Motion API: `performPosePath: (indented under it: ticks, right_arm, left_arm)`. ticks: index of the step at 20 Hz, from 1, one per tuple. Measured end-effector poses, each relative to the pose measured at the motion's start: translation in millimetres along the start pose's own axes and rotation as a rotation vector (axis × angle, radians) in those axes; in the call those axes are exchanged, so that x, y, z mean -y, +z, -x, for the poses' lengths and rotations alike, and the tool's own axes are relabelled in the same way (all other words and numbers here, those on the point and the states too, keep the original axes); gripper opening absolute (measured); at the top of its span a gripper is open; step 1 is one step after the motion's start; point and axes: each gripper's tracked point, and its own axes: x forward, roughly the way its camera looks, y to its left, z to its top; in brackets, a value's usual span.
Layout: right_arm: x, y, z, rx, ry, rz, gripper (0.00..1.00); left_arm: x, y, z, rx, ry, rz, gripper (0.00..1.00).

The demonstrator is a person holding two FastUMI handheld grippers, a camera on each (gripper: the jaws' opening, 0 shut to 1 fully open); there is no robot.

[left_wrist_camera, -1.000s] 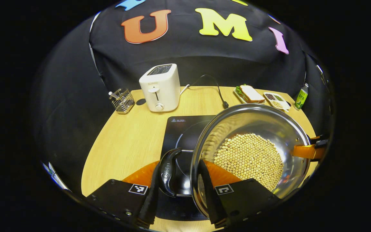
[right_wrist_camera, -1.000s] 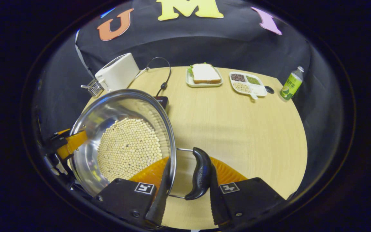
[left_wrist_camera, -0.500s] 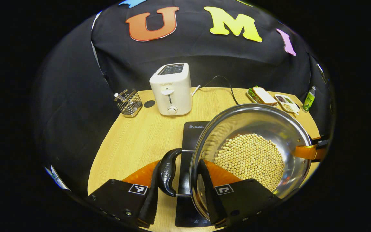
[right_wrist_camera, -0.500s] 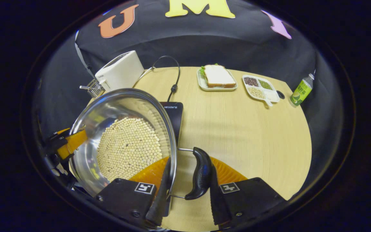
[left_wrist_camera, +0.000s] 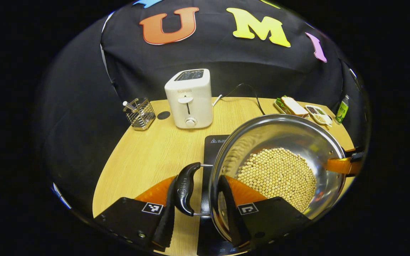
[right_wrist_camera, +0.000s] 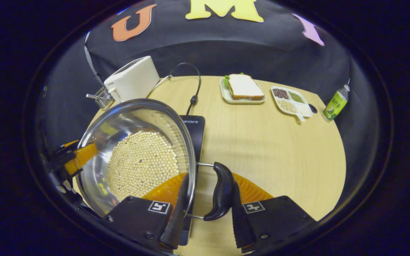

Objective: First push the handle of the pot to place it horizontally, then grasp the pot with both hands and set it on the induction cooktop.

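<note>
A steel pot (left_wrist_camera: 279, 142) half full of pale beans is held from both sides. My left gripper (left_wrist_camera: 198, 217) is shut on its black side handle (left_wrist_camera: 184, 188) and rim. My right gripper (right_wrist_camera: 208, 217) is shut on the opposite black handle (right_wrist_camera: 221, 190) and rim. The right gripper's orange finger (left_wrist_camera: 338, 165) shows at the pot's far side, and the left gripper's orange finger (right_wrist_camera: 80, 156) shows likewise. The black induction cooktop (left_wrist_camera: 214, 149) lies under the pot, and a strip of the cooktop (right_wrist_camera: 194, 128) shows beside the rim. I cannot tell whether the pot rests on it.
A white toaster (left_wrist_camera: 189, 97) and a wire rack (left_wrist_camera: 140, 113) stand at the back left of the wooden table (right_wrist_camera: 269, 149). A sandwich plate (right_wrist_camera: 242, 89), a divided dish of grains (right_wrist_camera: 290, 101) and a green bottle (right_wrist_camera: 335, 103) sit at the back right. A black cord (right_wrist_camera: 192, 89) trails behind the cooktop.
Both grippers have carried the pot leftward over the table. More of the cooktop now shows on the pot's right side, less on its left. The grips are unchanged.
</note>
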Motion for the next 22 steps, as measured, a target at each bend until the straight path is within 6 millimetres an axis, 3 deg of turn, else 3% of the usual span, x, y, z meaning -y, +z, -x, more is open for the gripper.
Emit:
performPosePath:
  ticks: [10, 11, 12, 13, 14, 15, 19, 20, 22]
  right_arm:
    - [-0.1, 0.5, -0.6, 0.039, -0.023, 0.01, 0.6]
    - [0.3, 0.5, -0.9, 0.041, -0.026, 0.007, 0.6]
    - [0.5, 1.1, -0.4, 0.044, -0.026, 0.001, 0.6]
    - [1.0, -0.1, -0.1, 0.044, -0.025, -0.003, 0.62]
    - [1.1, 0.6, -0.4, 0.044, -0.022, -0.002, 0.63]
    - [0.3, -0.1, -0.5, 0.041, -0.021, 0.004, 0.64]
    - [6.6, 7.2, 7.3, 0.095, -0.039, 0.029, 0.83]
    - [7.3, 11.5, 11.5, 0.117, -0.036, 0.04, 0.83]
    - [8.9, 16.1, 19.5, 0.147, -0.036, 0.068, 0.83]
  left_arm:
    - [0.0, 0.6, 2.5, 0.02, 0.0, -0.016, 0.61]
    - [-0.1, 1.1, 1.6, 0.021, -0.002, -0.016, 0.71]
    - [0.2, 0.7, 1.5, 0.022, -0.004, -0.017, 0.61]
    - [0.3, 2.7, 1.9, 0.028, -0.01, -0.017, 0.61]
    - [0.4, 2.7, 2.3, 0.03, -0.012, -0.019, 0.72]
    - [1.1, 2.6, 0.5, 0.03, -0.011, -0.021, 0.62]
    - [-11.8, 18.3, 6.6, 0.098, 0.034, -0.023, 0.76]
    - [-11.3, 24.0, 11.5, 0.124, 0.037, -0.006, 0.88]
    - [-17.3, 31.2, 19.7, 0.147, 0.066, -0.005, 0.94]
